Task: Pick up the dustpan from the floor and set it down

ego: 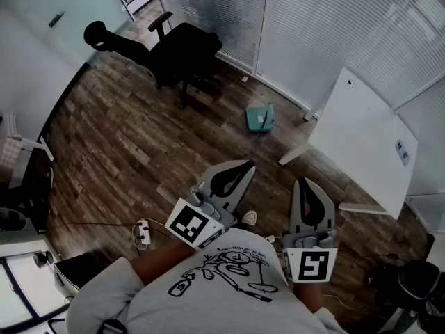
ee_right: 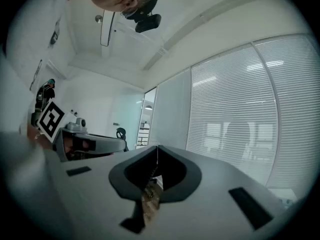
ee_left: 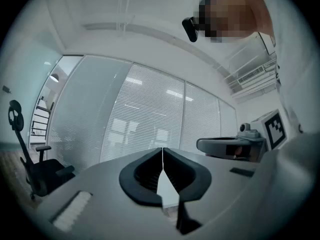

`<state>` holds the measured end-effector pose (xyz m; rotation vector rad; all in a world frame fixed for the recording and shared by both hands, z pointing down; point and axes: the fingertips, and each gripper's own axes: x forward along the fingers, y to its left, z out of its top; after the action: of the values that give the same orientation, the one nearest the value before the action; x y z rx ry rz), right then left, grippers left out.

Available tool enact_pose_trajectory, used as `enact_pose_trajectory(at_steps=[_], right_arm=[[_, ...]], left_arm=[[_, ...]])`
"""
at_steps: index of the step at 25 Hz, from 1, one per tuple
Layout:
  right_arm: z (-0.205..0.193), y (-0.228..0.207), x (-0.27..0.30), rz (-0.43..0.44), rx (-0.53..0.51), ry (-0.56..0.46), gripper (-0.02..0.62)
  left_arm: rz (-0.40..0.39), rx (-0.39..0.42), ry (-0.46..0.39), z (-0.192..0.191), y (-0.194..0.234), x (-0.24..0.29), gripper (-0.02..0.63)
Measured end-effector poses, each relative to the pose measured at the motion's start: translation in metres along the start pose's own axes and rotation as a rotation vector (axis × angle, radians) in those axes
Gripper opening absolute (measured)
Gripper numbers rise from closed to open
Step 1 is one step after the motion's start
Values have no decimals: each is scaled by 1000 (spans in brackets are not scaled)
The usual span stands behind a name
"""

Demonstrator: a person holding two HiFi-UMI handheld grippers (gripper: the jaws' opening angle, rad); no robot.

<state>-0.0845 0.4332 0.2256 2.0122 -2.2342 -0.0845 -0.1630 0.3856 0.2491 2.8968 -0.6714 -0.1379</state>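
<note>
Chair (ego: 177, 51) stands far left, near the glass wall. It is well apart from the dustpan, so I judge little risk from it.

Left gripper (ego: 245, 167) is held level at chest height. Its jaws are pressed together with nothing between them, as the left gripper view shows (ee_left: 162, 151). That view shows only blinds and no floor.

Dustpan (ego: 260, 118), teal, lies on the wood floor (ego: 125, 138) well ahead of both grippers. It is between the chair and the table and close to the blinds. It has not been picked up.

Right gripper (ego: 306, 182) is also level, clenched and empty (ee_right: 157, 149).

Table (ego: 361, 138), white, has a leg reaching toward the dustpan.

Risks, judged:
- Either gripper arriving with its jaws together would push the dustpan across the floor rather than take it.
- Neither gripper view shows the dustpan, so aiming on the way down rests on the head view alone.
- A reach from the right could knock the table leg.
- A grip on a thin edge may slip and drop the pan on the lift.
</note>
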Motion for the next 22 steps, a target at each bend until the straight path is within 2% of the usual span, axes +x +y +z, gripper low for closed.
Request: enact_pose_trajectory(at_steps=[3, 7, 14, 18, 22], right_arm=[[4, 5, 1, -10, -33, -23, 6], [10, 16, 5, -15, -16, -45, 6], [6, 50, 16, -37, -8, -27, 6], [-4, 71, 21, -23, 15, 8, 6], [-11, 72, 25, -19, 31, 24, 6]], left_arm=[[-3, -6, -1, 1, 5, -7, 2], [-9, -6, -15, 8, 12, -19, 2], [-20, -7, -12, 4, 38, -50, 2], [-6, -30, 27, -12, 54, -63, 2], [-8, -26, 31, -12, 57, -63, 2]])
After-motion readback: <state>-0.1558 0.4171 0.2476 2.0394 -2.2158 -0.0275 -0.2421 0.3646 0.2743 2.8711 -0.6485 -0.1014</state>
